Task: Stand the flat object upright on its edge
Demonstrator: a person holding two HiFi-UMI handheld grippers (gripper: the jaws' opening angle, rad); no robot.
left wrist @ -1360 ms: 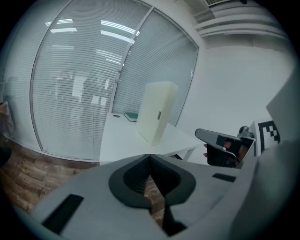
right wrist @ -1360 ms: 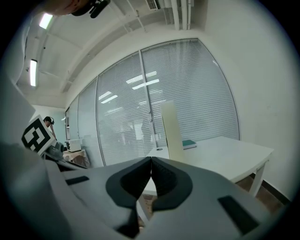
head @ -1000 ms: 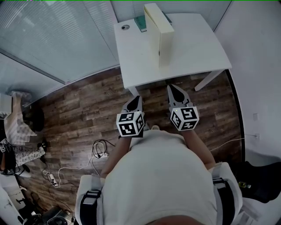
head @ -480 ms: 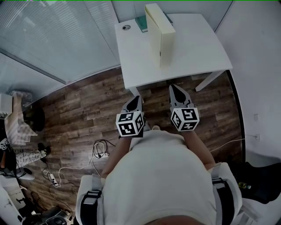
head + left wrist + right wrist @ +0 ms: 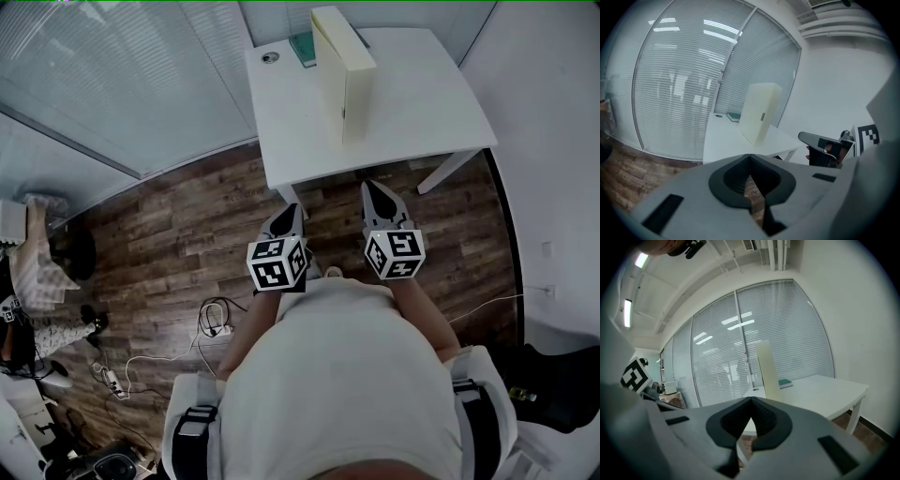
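While cream flat box (image 5: pixel 343 75) stands upright on white table (image 5: pixel 422 103), left gripper (image 5: pixel 290 214) and right gripper (image 5: pixel 376 190) hang before the table, jaws pressed together

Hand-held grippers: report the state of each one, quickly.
Left hand-held gripper: closed, holding nothing.
Right hand-held gripper: closed, holding nothing.

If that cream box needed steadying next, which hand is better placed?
Right, probably. The right gripper sits nearer the table and the upright cream box than the left gripper; both are shut, empty and short of the table.
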